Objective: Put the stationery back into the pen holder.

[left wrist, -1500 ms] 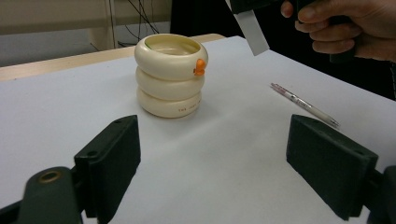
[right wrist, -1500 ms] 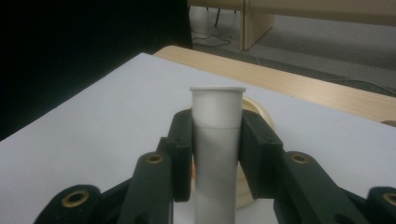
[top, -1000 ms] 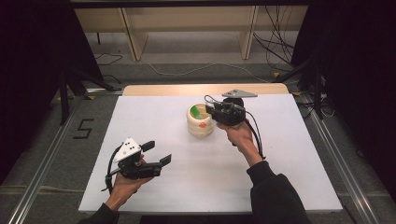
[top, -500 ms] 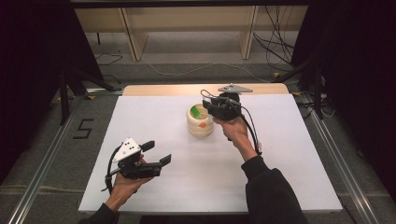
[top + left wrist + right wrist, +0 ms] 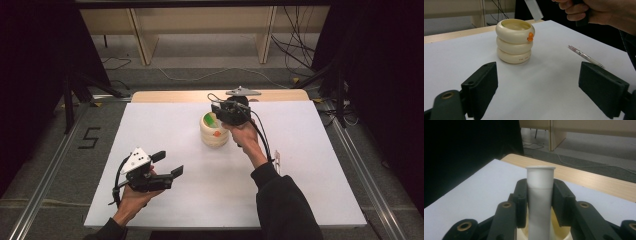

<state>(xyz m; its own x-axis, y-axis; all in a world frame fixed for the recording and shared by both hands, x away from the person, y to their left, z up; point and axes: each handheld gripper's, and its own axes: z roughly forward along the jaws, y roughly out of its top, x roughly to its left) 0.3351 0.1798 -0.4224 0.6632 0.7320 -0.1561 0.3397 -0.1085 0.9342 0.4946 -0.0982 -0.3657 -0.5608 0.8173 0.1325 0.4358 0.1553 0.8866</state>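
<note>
Shifted since the earlier frames: right gripper point(image 5: 226, 113), carried a little leftward along the far half of the table, now directly over the cream holder; left gripper unmoved.

Right gripper: jaws closed on a white tube point(image 5: 540, 195), pads pressing both its sides, tube upright with its flanged rim above the jaw tips. Lower end of the tube hangs over the holder's mouth, as the left gripper view shows point(image 5: 534, 10); whether it has entered the opening cannot be told.

Cream holder point(image 5: 214, 131): three stacked ring-shaped bulges, open top with green lining, small orange mark on its side point(image 5: 530, 37). Stands upright on the white table point(image 5: 165, 125), near the middle, toward the far edge.

Left gripper point(image 5: 167, 165): jaws spread wide, nothing between them, held above the table near the near-left corner, pointed toward the holder.

Pen point(image 5: 585, 56): lies flat on the table toward the right edge, well apart from the holder.
</note>
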